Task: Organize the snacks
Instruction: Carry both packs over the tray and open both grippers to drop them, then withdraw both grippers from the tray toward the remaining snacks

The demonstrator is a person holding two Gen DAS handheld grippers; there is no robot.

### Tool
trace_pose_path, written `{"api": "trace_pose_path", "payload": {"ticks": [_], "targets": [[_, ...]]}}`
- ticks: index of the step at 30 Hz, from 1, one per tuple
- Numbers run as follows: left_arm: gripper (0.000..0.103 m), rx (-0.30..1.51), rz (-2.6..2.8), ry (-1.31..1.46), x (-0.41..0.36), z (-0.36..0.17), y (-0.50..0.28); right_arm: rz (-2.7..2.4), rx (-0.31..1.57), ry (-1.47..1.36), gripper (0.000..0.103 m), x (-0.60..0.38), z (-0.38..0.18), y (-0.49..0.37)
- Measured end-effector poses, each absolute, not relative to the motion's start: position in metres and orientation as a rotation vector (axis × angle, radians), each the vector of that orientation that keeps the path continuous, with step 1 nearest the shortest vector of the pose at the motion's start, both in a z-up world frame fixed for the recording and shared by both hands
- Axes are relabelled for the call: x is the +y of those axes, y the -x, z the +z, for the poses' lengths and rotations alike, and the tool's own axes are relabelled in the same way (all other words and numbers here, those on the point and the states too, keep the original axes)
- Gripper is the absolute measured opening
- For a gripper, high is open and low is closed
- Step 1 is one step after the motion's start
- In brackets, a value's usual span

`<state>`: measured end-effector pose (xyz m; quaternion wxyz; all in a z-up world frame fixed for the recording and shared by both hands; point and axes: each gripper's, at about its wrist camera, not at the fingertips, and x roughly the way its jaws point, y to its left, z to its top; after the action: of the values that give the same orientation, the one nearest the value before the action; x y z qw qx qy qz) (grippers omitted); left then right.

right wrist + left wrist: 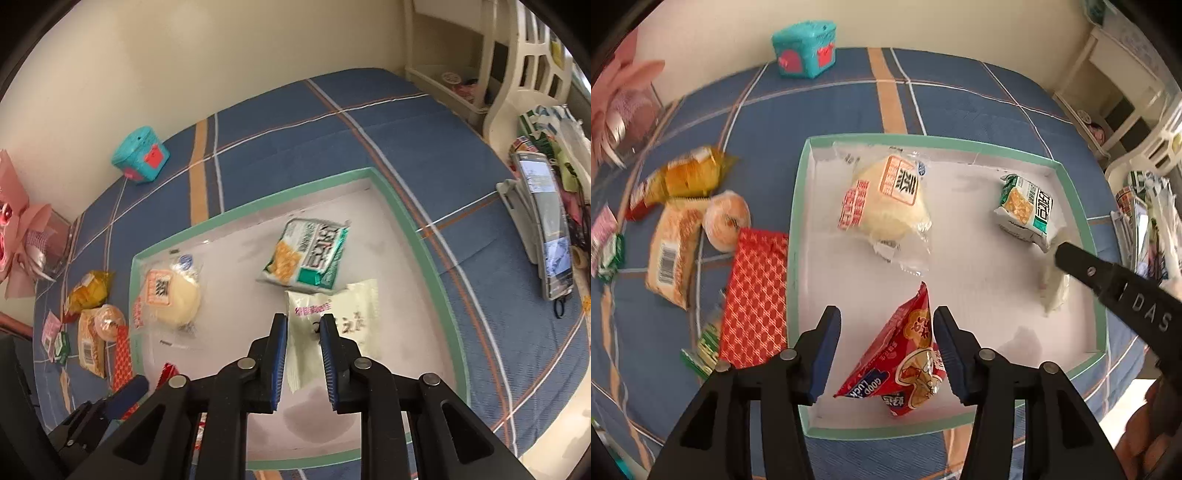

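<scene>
Tray (798, 229) holds four snacks, middle bare. My left gripper (886, 343) straddles red packet (905, 365) by the near rim, pads off; right gripper (303, 334) looks clenched over white packet (347, 306).

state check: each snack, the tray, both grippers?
Green-rimmed white shallow tray: on the bedspread, holding four snacks.
Red foil snack bag: in tray, between left gripper pads.
White flat packet: in tray, between right gripper pads.
Green cracker pack: lying in tray.
Clear-wrapped pale bun: lying in tray.
Red patterned flat packet: outside tray.
</scene>
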<state>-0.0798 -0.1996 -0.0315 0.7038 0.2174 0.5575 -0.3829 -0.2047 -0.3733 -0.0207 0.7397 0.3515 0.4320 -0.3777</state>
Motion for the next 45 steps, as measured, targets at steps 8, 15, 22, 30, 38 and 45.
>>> {"api": "trace_pose_path", "payload": {"ticks": [8,15,22,30,38,45], "targets": [[0.061,1.231,-0.812,-0.418,-0.187,-0.019,0.061,-0.787,0.959,-0.767,0.022,-0.362,-0.022,0.191],[0.075,1.209,-0.649,-0.359,-0.162,-0.019,0.016,-0.725,1.026,-0.703,0.038,-0.342,-0.029,0.165],[0.088,1.185,-0.512,-0.322,-0.126,-0.019,-0.025,-0.677,1.026,-0.662,0.066,-0.320,-0.027,0.141],[0.098,1.166,-0.454,-0.293,-0.094,-0.019,-0.051,-0.586,1.031,-0.624,0.082,-0.287,-0.026,0.108],[0.099,1.186,-0.385,-0.215,-0.054,-0.019,-0.079,-0.517,1.045,-0.627,0.097,-0.258,-0.033,0.076],[0.099,1.196,-0.359,-0.185,-0.034,-0.023,-0.095,-0.502,1.049,-0.613,0.103,-0.242,-0.042,0.057]]}}
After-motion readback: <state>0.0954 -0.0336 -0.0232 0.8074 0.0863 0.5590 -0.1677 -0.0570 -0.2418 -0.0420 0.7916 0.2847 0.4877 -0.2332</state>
